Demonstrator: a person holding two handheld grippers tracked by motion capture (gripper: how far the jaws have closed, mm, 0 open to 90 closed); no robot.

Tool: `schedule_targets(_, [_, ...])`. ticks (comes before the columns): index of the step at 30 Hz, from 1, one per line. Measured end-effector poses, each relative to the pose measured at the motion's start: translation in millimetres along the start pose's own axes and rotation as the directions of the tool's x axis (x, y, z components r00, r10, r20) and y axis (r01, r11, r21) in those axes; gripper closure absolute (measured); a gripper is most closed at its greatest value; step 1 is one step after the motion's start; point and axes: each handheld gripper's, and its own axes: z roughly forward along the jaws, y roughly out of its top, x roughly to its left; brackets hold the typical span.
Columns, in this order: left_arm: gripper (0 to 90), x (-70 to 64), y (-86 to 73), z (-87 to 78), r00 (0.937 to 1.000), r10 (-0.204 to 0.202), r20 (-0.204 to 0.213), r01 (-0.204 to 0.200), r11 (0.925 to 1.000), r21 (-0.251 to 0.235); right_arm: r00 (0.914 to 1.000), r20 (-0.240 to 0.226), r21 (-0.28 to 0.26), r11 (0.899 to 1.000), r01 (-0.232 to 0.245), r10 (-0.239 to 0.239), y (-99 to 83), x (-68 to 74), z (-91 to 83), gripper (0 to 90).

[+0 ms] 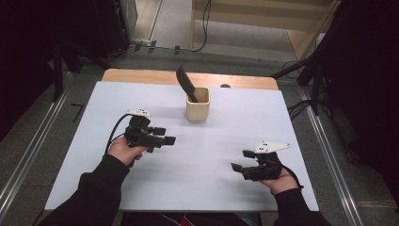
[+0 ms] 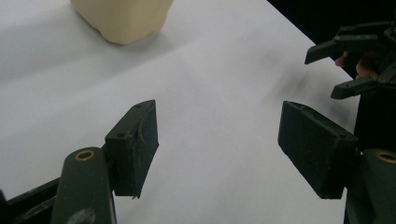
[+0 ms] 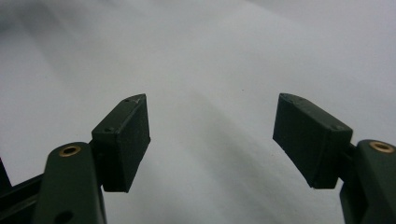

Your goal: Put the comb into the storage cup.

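A cream cup [image 1: 197,105] stands at the back middle of the white table sheet [image 1: 211,136], with a black spatula [image 1: 185,83] leaning out of it to the left. My left gripper [image 1: 165,135] is open at the left, low over the sheet and pointing right, with nothing between its jaws. In the left gripper view that left gripper [image 2: 217,133] has the cup's base [image 2: 122,18] at the top left. My right gripper [image 1: 242,160] is open near the front right and points left; the right gripper [image 3: 212,135] has bare sheet between its jaws.
The white sheet covers a wooden table whose edge [image 1: 141,76] shows at the back. Metal rails [image 1: 28,155] run along both sides on the floor. Cables and dark stands lie beyond the table. In the left gripper view the other gripper [image 2: 359,58] is at the right edge.
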Motion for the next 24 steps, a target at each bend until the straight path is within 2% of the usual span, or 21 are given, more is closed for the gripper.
schedule_targets(21, [29.4,-11.9,-28.4,-8.3,0.9986,0.045,-0.028,-0.044,0.9986,0.030,1.0000,0.007,0.012,1.000,0.001,-0.001,-0.4,-0.7,0.7,25.5])
schedule_targets(24, [29.4,-12.4,-32.3,-9.0,0.9988,0.046,-0.020,-0.045,0.9986,0.028,0.9999,0.010,0.012,1.000,-0.003,0.003,-0.6,-0.6,1.1,25.5])
